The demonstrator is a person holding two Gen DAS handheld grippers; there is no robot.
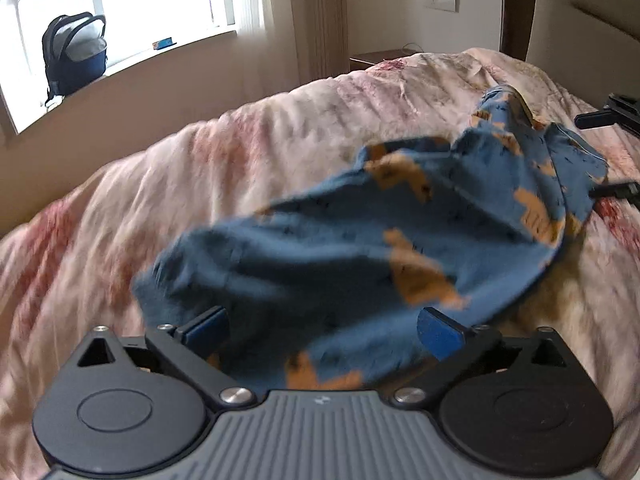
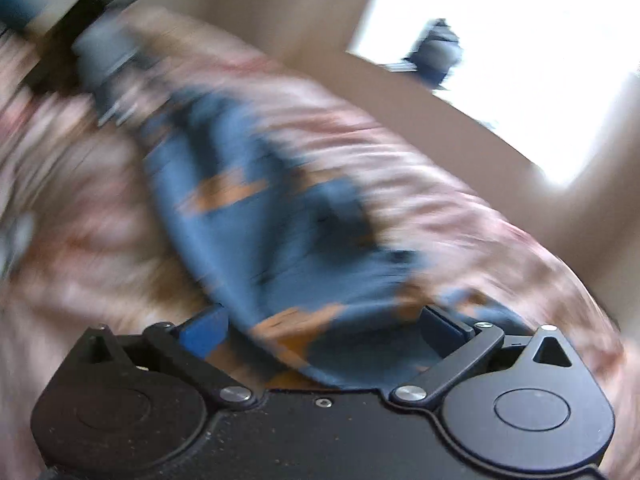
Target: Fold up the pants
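The pants (image 1: 360, 240) are blue with orange patches and lie bunched across a pink floral bedspread (image 1: 180, 184). In the left wrist view my left gripper (image 1: 324, 332) has its jaws wide apart, with the near end of the pants lying between the blue pads (image 1: 436, 332). In the right wrist view, which is heavily blurred, the pants (image 2: 272, 216) stretch away from my right gripper (image 2: 324, 332). Its jaws are also wide apart, with the fabric draped between them. The other gripper's dark parts (image 1: 608, 114) show at the far right of the left wrist view.
The bed's headboard (image 1: 560, 12) stands at the far right. A dark nightstand (image 1: 376, 58) sits beside the bed. A backpack (image 1: 76, 54) rests on the window sill. The bed's edge drops off toward the wall under the window.
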